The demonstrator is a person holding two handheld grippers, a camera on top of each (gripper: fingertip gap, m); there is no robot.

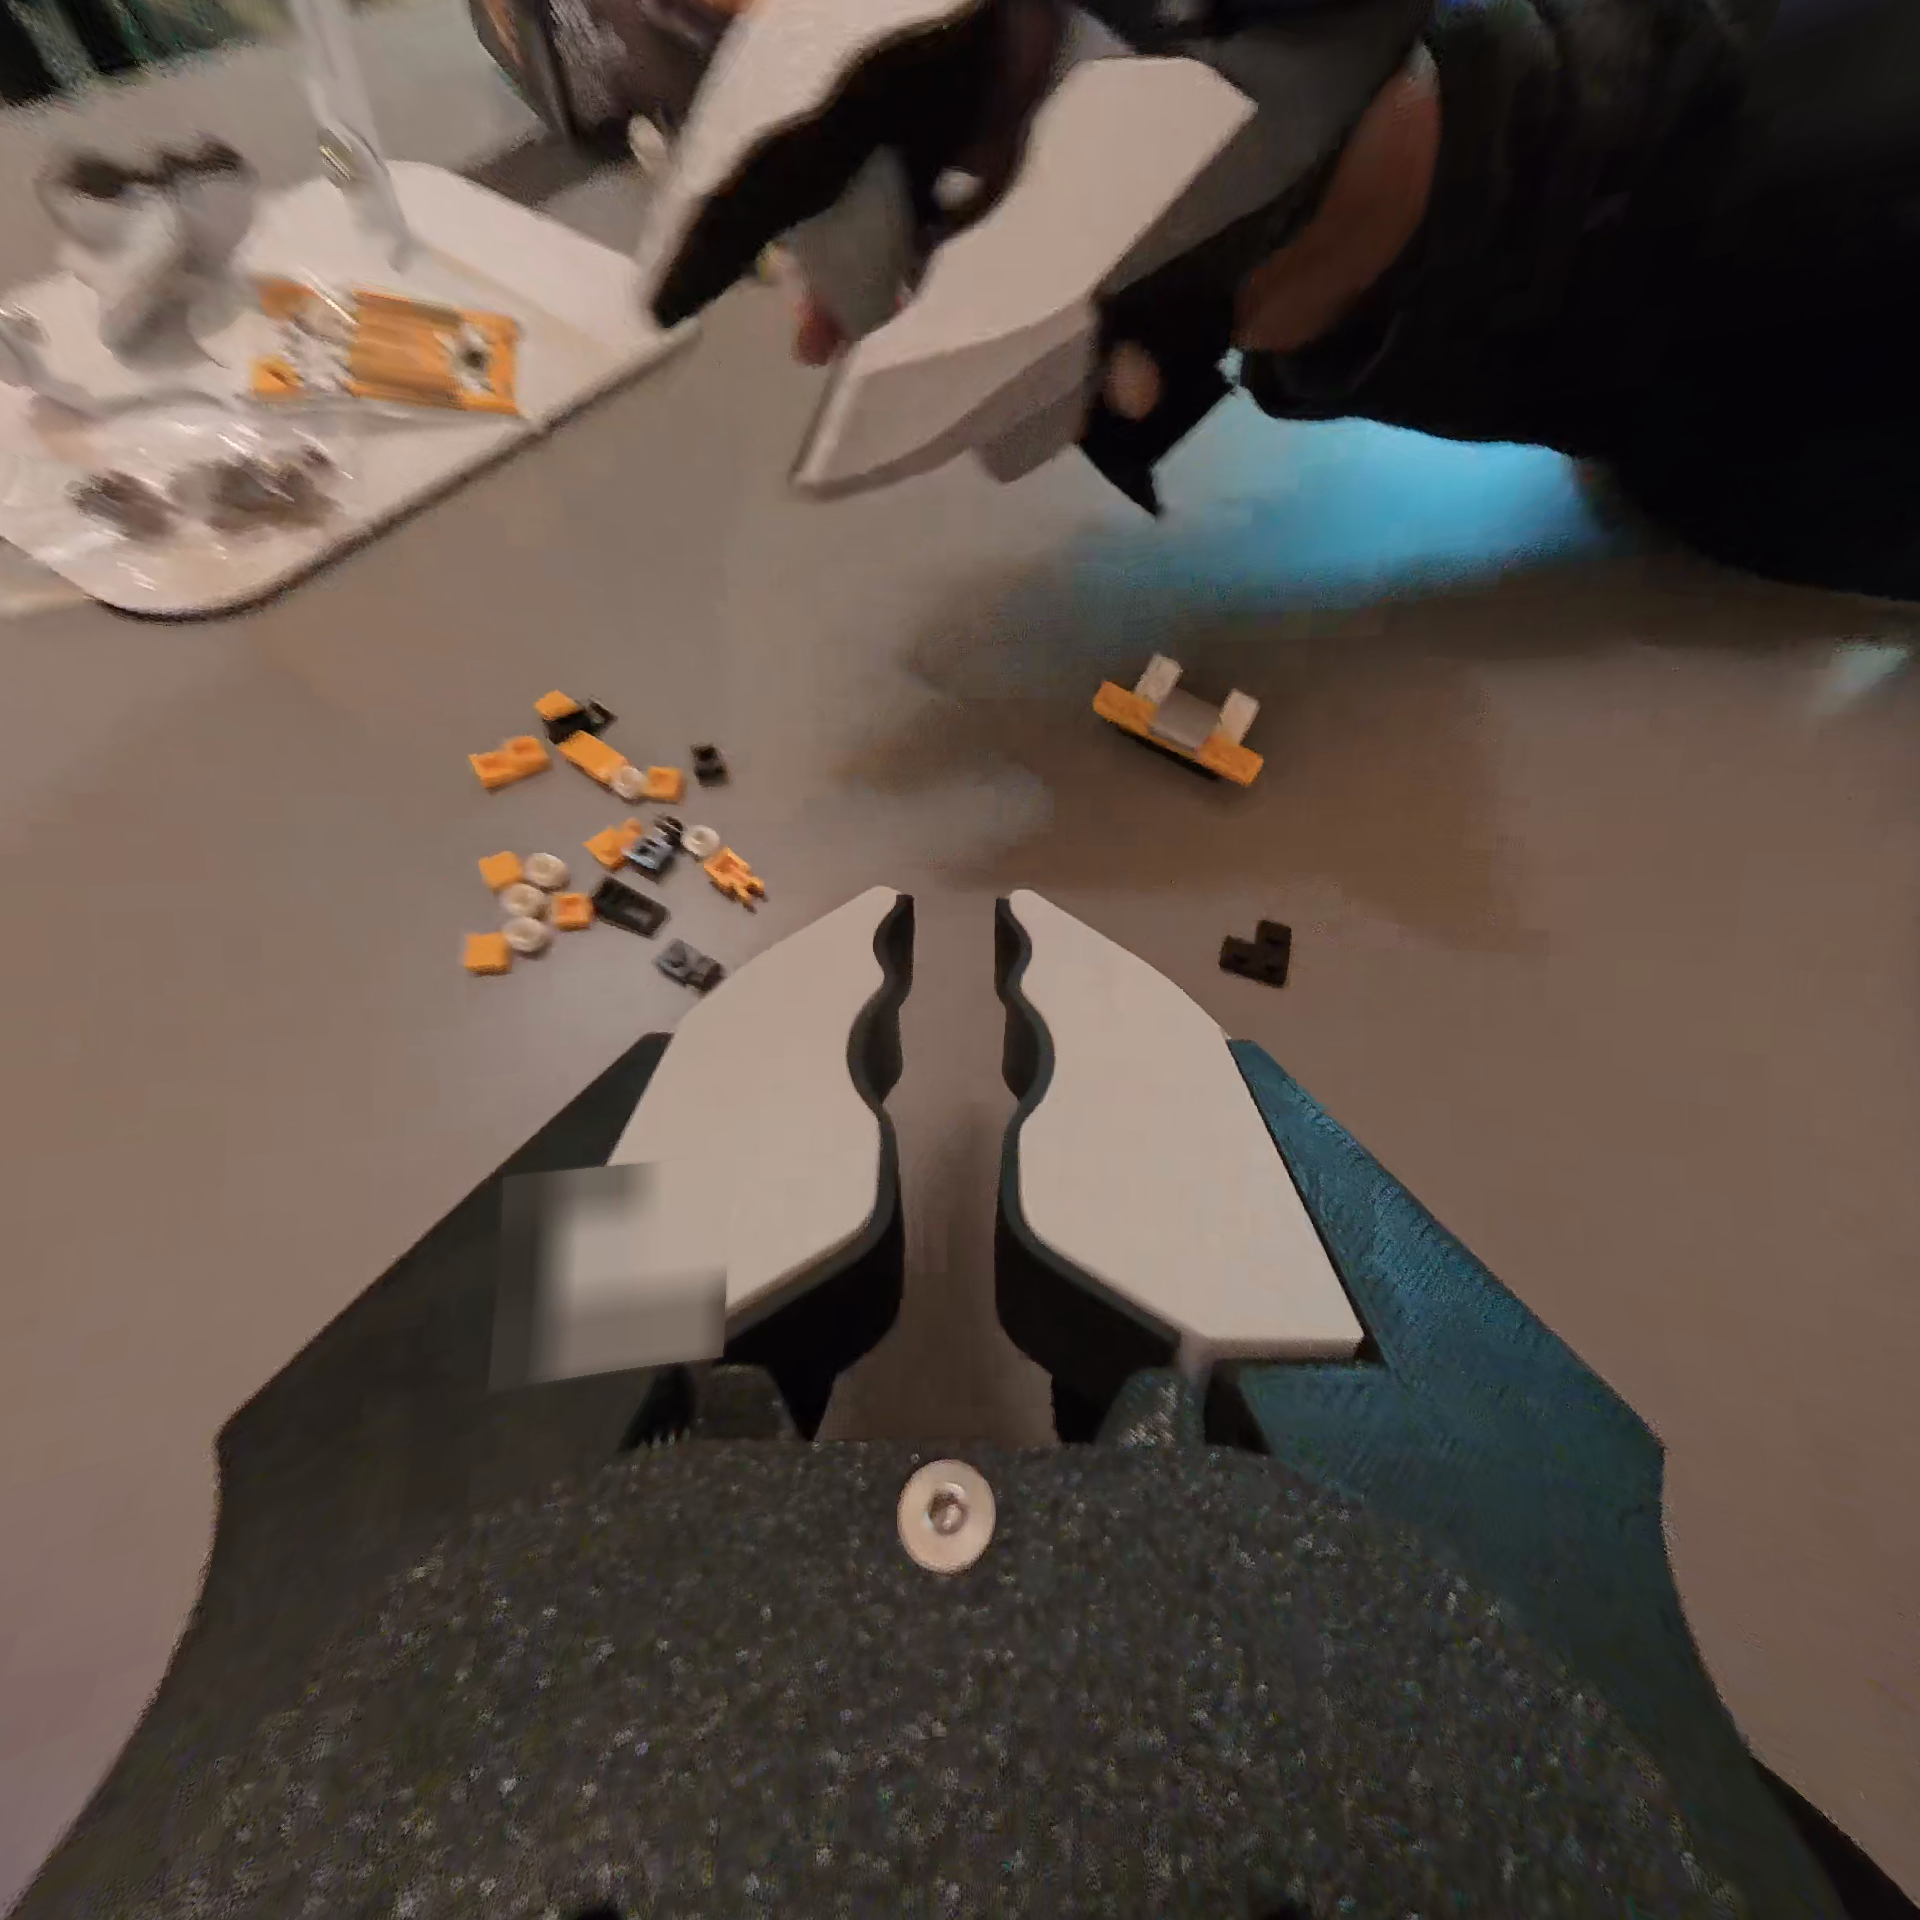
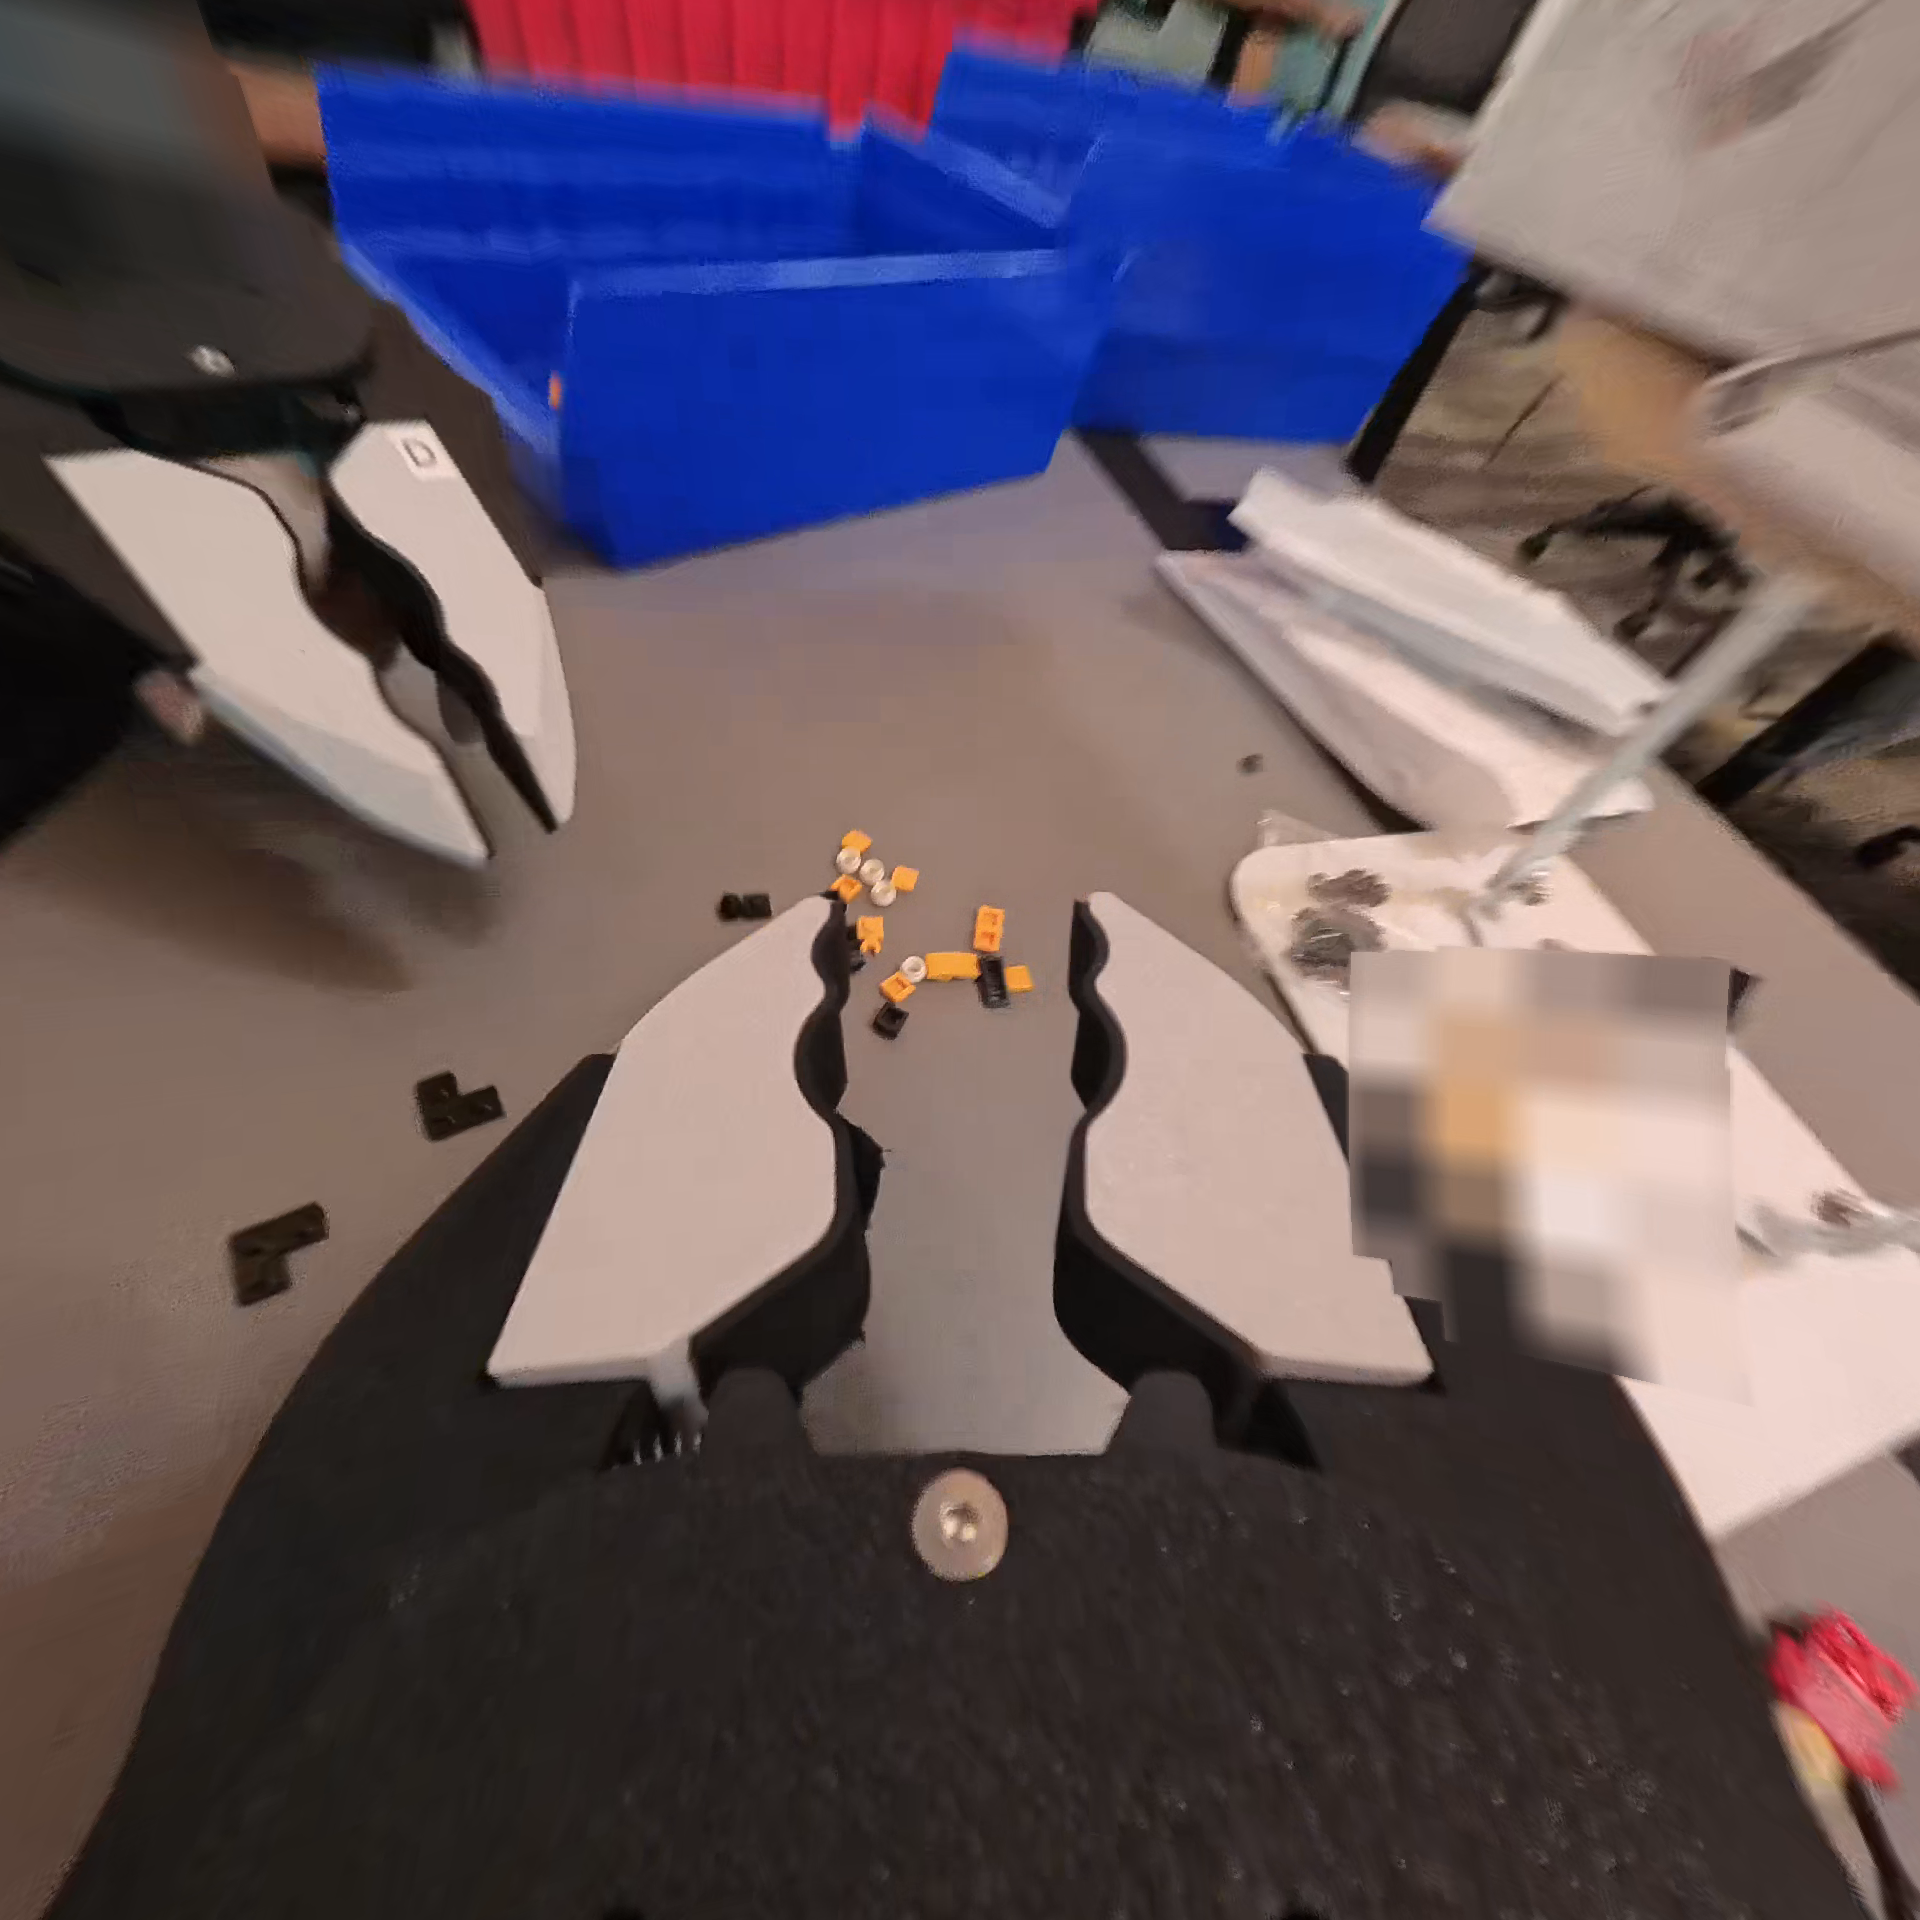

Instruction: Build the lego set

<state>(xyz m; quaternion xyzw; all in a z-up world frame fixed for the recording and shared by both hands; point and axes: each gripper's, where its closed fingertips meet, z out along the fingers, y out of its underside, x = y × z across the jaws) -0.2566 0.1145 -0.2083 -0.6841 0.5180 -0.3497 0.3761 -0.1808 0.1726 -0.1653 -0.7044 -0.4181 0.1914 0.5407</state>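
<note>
Several small orange, black and white lego pieces (image 1: 603, 842) lie in a loose pile on the grey table; the pile also shows in the right wrist view (image 2: 925, 935). A small assembly (image 1: 1179, 727), an orange plate with white and grey parts, stands to the right of the pile. A black L-shaped piece (image 1: 1257, 951) lies by my left gripper (image 1: 951, 904), which hovers near the pile, its jaws a narrow gap apart and empty. My right gripper (image 2: 956, 914) is open wide and empty just before the pile. Two black L-shaped pieces (image 2: 457, 1103) (image 2: 275, 1252) lie to its left.
A white tray (image 1: 343, 566) at the back left holds clear bags of dark parts (image 1: 208, 499) and an orange booklet (image 1: 384, 343). Blue bins (image 2: 810, 416) stand at the table's far end. White boards (image 2: 1403, 644) lie stacked at the right. A dark sleeve (image 1: 1662, 260) shows behind the right gripper. My left gripper is the nearer one to the black L-shaped piece (image 1: 1257, 951): about 9 cm, against 15 cm. My right wrist view (image 2: 274, 1250) looks at it from another angle.
</note>
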